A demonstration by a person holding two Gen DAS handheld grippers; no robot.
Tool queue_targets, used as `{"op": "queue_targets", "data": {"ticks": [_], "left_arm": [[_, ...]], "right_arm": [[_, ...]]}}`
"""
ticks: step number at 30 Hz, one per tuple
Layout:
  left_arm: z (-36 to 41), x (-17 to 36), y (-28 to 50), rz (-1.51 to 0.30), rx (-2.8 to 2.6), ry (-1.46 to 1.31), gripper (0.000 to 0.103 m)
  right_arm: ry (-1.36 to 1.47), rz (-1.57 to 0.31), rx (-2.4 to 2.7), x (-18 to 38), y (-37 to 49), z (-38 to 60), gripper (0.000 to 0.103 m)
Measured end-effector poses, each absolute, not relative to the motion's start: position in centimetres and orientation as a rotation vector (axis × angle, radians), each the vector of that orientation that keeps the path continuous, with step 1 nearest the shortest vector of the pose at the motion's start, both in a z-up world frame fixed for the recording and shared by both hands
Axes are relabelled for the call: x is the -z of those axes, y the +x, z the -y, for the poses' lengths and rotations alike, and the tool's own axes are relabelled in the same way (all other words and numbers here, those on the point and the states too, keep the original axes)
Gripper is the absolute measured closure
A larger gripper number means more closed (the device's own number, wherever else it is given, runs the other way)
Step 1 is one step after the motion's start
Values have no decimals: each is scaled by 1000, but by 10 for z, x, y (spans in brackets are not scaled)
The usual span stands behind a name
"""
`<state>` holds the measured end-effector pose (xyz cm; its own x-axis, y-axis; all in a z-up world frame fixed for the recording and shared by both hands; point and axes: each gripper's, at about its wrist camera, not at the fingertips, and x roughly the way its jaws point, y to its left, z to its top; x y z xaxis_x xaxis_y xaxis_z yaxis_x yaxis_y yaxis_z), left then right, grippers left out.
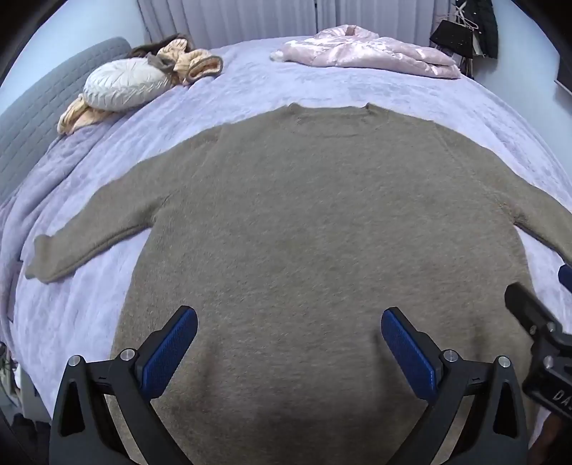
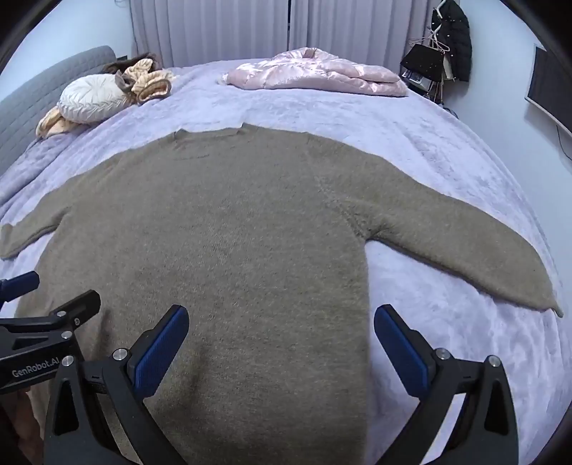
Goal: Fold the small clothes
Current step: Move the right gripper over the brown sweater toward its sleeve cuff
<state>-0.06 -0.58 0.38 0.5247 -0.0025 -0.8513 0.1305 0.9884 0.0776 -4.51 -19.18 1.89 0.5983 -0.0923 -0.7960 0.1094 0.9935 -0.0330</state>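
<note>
Both my left gripper (image 1: 289,338) and right gripper (image 2: 280,334) hang open over the sweater (image 1: 321,229) hem; its neck points toward frame top, sleeves spread sideways.

the sweater (image 1: 321,221) lies flat on the bed (image 1: 250,89), neckline toward 12 o'clock, sleeves out toward 9 and 3. the round cushion (image 1: 125,84) sits at 10 o'clock, on crumpled cloth (image 1: 193,60), beside the headboard (image 1: 39,107). the folded jacket (image 1: 364,50) lies at 1 o'clock, curtains (image 1: 232,18) behind.
</note>
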Motion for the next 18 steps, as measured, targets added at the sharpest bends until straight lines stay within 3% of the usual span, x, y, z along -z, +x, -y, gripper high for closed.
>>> {"op": "queue_targets", "data": {"ticks": [18], "left_arm": [[73,-36,-16,-918,126,195,0]], "right_arm": [[114,-845,143,-50,-61,247,0]]}}
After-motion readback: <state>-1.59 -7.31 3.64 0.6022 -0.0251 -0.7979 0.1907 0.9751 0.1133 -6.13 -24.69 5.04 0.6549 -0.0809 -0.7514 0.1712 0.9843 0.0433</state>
